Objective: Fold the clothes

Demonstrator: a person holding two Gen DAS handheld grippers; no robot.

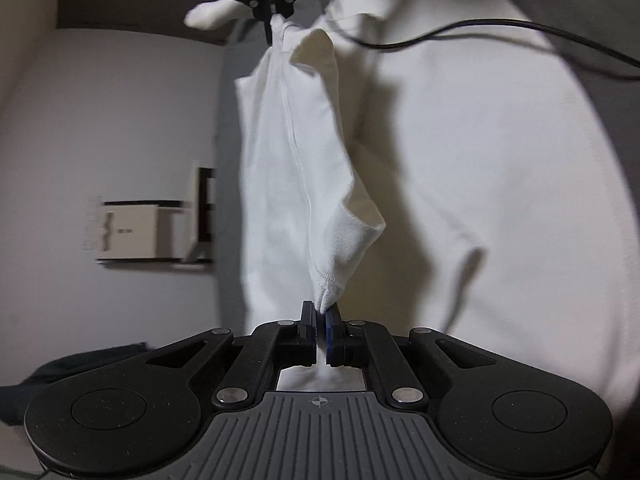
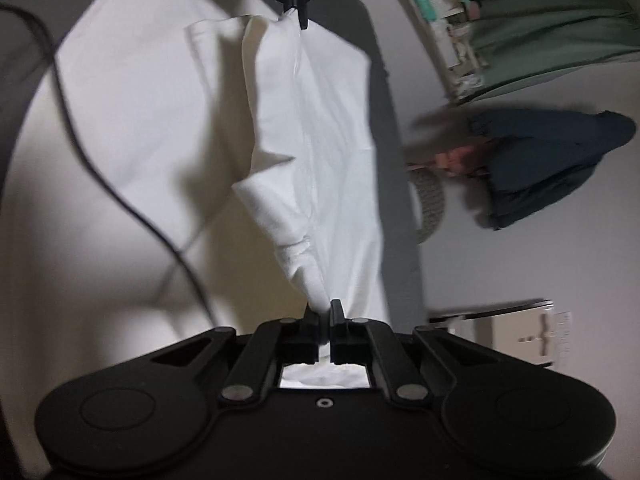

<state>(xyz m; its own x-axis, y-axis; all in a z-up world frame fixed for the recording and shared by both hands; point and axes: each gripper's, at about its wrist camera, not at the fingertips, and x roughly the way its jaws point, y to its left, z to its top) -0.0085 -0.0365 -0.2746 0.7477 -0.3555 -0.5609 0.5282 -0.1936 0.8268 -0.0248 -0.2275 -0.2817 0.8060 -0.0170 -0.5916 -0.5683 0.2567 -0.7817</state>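
A white garment (image 1: 288, 160) hangs stretched between my two grippers, held up in the air with a seam running along its length. In the left wrist view my left gripper (image 1: 320, 310) is shut on a ribbed corner of it. At the far end the right gripper (image 1: 276, 20) pinches the other corner, with a white-gloved hand (image 1: 212, 14) behind it. In the right wrist view the same garment (image 2: 320, 140) runs from my right gripper (image 2: 325, 312), shut on a bunched corner, up to the left gripper (image 2: 296, 4).
A person's white top (image 1: 480, 160) fills the space just behind the garment, crossed by a black cable (image 1: 480, 26). A dark garment (image 2: 552, 164) lies on the pale surface, near green cloth (image 2: 560, 20) and a cluttered shelf (image 2: 444, 8). A white box (image 1: 132, 232) stands beyond.
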